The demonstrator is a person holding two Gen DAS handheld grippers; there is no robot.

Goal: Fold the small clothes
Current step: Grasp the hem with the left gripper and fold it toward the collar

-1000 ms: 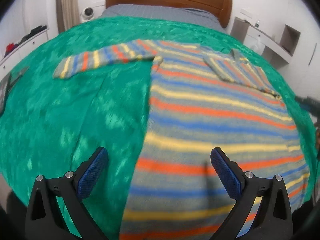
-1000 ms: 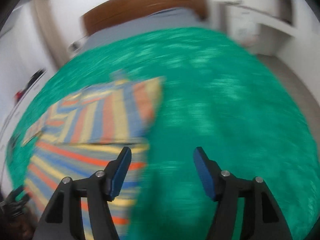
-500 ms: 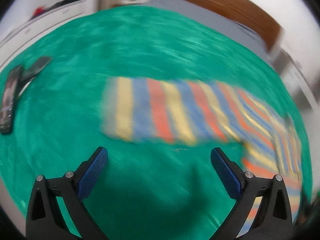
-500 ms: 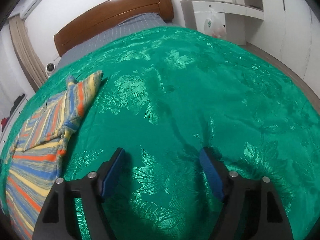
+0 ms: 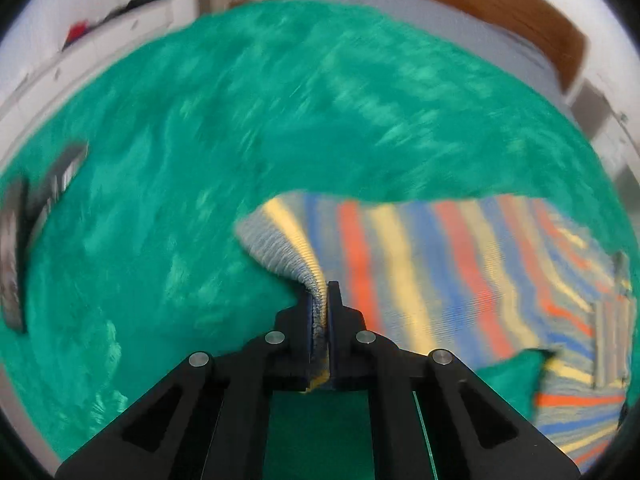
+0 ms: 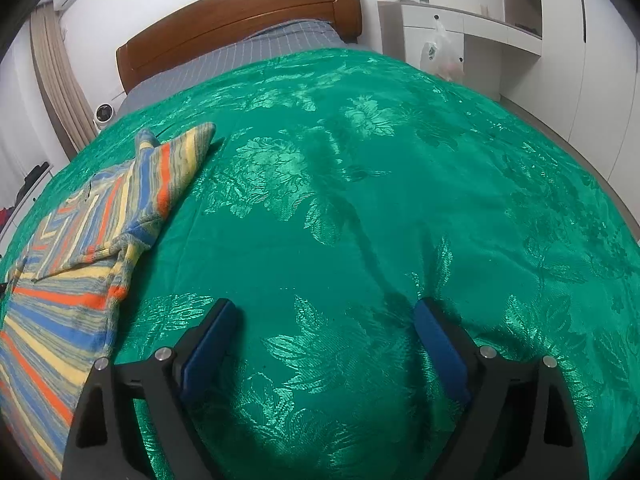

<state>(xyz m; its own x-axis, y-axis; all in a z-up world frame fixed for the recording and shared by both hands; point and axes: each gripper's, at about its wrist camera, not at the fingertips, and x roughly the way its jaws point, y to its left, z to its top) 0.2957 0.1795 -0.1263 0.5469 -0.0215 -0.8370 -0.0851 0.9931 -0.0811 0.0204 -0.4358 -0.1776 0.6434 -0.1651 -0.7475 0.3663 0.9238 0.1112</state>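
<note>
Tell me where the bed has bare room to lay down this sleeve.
The widest free patch is the green bedspread right of the striped sweater, where the right claw hovers open. The left claw holds the sleeve cuff; bare cover lies left of it up to the dark objects. The sweater's own side is crowded.

a bed [image 6: 248, 28] under a green cover [image 6: 360, 208], with a striped sweater [image 6: 76, 264] lying on its left side and two dark flat things [image 5: 24, 236] near its edge.

Black fingers [image 6: 208, 344], blue pads [image 6: 438, 354], silver screws [image 5: 275, 336].
</note>
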